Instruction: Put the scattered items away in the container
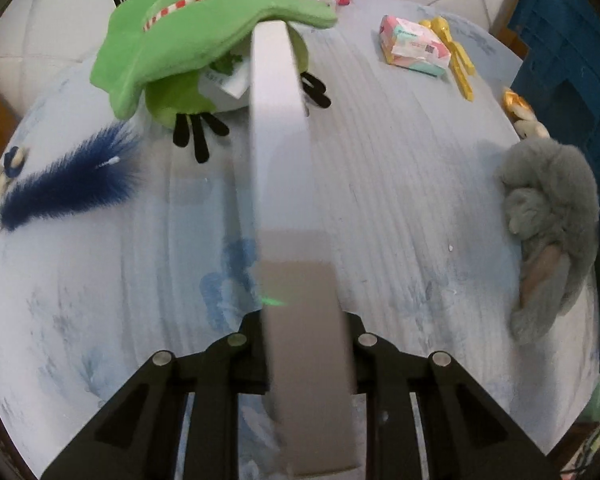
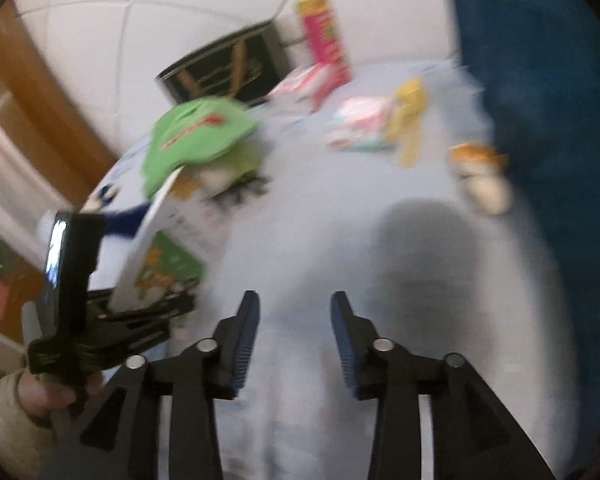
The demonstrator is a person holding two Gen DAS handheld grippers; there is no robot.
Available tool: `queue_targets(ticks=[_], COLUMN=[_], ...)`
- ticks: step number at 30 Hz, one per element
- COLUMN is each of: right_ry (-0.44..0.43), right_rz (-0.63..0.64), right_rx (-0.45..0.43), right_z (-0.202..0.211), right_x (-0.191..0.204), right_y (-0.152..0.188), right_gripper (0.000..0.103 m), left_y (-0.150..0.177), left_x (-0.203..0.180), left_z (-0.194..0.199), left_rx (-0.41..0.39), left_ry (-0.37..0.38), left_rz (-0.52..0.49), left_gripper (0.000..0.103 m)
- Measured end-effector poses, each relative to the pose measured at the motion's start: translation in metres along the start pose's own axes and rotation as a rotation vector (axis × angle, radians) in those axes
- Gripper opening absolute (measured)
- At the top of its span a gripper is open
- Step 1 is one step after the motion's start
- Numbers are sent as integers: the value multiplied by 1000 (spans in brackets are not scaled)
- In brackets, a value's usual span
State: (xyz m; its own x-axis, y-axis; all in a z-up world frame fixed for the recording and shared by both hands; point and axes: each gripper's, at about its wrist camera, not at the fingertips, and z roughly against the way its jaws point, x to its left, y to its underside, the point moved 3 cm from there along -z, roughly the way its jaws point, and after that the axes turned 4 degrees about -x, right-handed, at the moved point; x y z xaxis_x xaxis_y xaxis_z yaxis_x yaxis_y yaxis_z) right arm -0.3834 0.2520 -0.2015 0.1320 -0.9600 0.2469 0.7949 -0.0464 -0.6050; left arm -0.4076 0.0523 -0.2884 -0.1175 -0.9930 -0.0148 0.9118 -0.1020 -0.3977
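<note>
One flat box (image 1: 278,120) sits clamped in the left claw (image 1: 308,360), its far end hiding the green plush (image 1: 204,36). Right claw (image 2: 294,336) apart, empty; that view is blurred.

A flat white box (image 1: 278,128), seen edge-on, stands up the frame's centre under a green plush (image 1: 204,40). Blue feather toy (image 1: 72,180) left, grey plush (image 1: 552,216) right; blue container (image 1: 572,60), probably, upper right.
</note>
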Motion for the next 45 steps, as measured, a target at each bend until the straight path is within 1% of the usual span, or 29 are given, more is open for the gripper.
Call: queue_targets(ticks=[1,3,5,7,9,11,14,15,16,17,18,19,21,23,27,31,37,41,45], right_ry=[35,95,115,127,140,150,176,176,167,157,148,141,136,113,63,30,37,61,82], right_rz=[1,-4,-9,-10,3,16,32,20,3,-13,-18,-16,21,37,54,66,86,98,93], right_rx=[-11,-26,-22,-13,-16,-7,23,49,83,116,143,166,169,150,85,6,-105,-179,-294], right_z=[7,15,14,12,6,-5,-25,-37,-47,-55,-60,-64,-59,-47,-15,28,95,142,207], right_x=[-8,-21,-28,-33,-34,-37,-47,-52,-56,-61,-62,-63,-56,-47,-23,12,54,67,65], right_y=[0,1,0,1,0,0,1,3,5,8,10,12,12,10,5,7,4,-3,-14], right_gripper=[69,78,80,95,98,103,103,103,96,83,45,46,46,46,45,45,45,45,45], left_y=[1,1,1,0,0,-1,-3,-3,-3,-2,-2,-1,0,2,5,16,29,29,21], left_x=[-2,-8,-11,-11,-11,-12,-16,-16,-17,-18,-18,-18,-17,-17,-18,-14,-14,-30,-61], left_z=[1,4,4,5,6,8,14,17,19,22,25,29,37,49,81,118,175,216,258], left_rx=[-4,-16,-21,-22,-23,-28,-47,-54,-59,-64,-70,-75,-89,-112,-180,-246,-340,-410,-491], left_ry=[1,-7,-16,-21,-24,-28,-33,-36,-38,-39,-41,-43,-45,-40,-15,8,51,84,126], left_rz=[2,-8,-14,-12,-4,2,6,5,7,9,12,16,23,27,8,-17,-51,-84,-126], left_gripper=[20,20,20,20,20,20,20,20,20,20,20,20,20,20,20,20,20,20,20])
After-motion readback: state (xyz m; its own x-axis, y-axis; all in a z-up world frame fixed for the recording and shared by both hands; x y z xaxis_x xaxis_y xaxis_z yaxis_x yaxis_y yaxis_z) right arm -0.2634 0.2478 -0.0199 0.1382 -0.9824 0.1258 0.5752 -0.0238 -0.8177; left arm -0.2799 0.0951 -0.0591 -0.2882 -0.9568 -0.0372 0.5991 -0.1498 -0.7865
